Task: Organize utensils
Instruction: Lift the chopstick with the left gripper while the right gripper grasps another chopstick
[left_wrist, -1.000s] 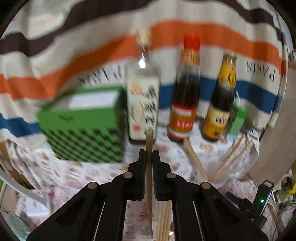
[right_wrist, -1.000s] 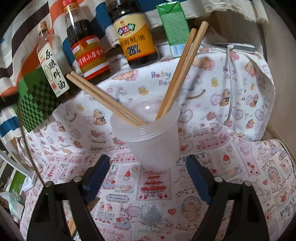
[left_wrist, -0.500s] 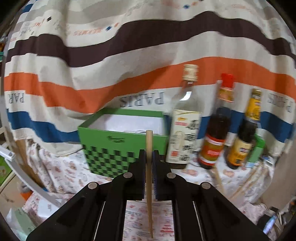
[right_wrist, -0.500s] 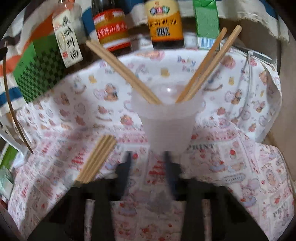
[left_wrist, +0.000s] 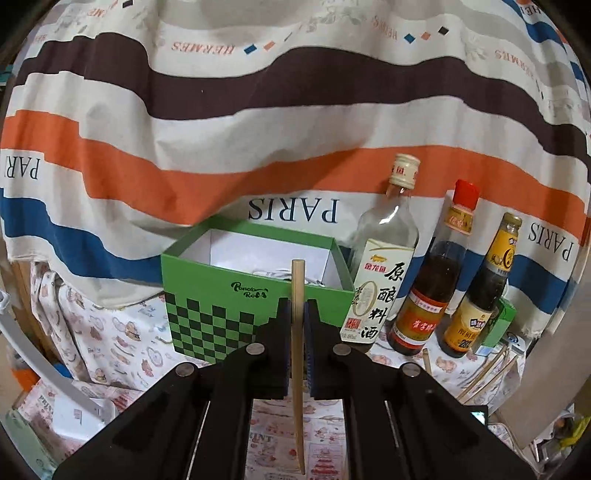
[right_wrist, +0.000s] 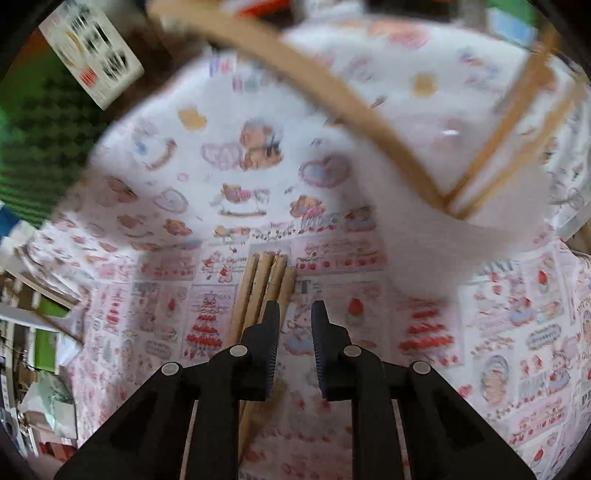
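Gripping one chopstick (left_wrist: 297, 314) upright between its closed jaws, the left tool (left_wrist: 295, 306) faces a striped cloth (left_wrist: 258, 110) hung as a backdrop. Just past its tips, going left to right along the desk (left_wrist: 110, 332), stand a green checkered box (left_wrist: 221, 295) with its top open, a clear bottle (left_wrist: 384, 266) with a white label, a dark bottle (left_wrist: 432, 288) with a red cap, and a second dark bottle (left_wrist: 480, 291) with a yellow label. A small green carton (left_wrist: 498, 325) sits just beside that last bottle. More chopsticks show at the far right of this view, though what holds them is hard to tell.

In the right wrist view, much blurred, the box fills the left edge, with the white label of the clear bottle above it. On the patterned desk cover (right_wrist: 184, 184) lies a bundle of chopsticks (right_wrist: 262, 284), side by side, its far ends pointing away from the camera. The right tool (right_wrist: 293, 310) hangs over the cover with its left finger above that bundle; its jaws stand narrowly apart with nothing between them. To the right stands a pale plastic cup (right_wrist: 424, 240), with two pairs of sticks (right_wrist: 332, 103) leaning out of it in opposite directions.
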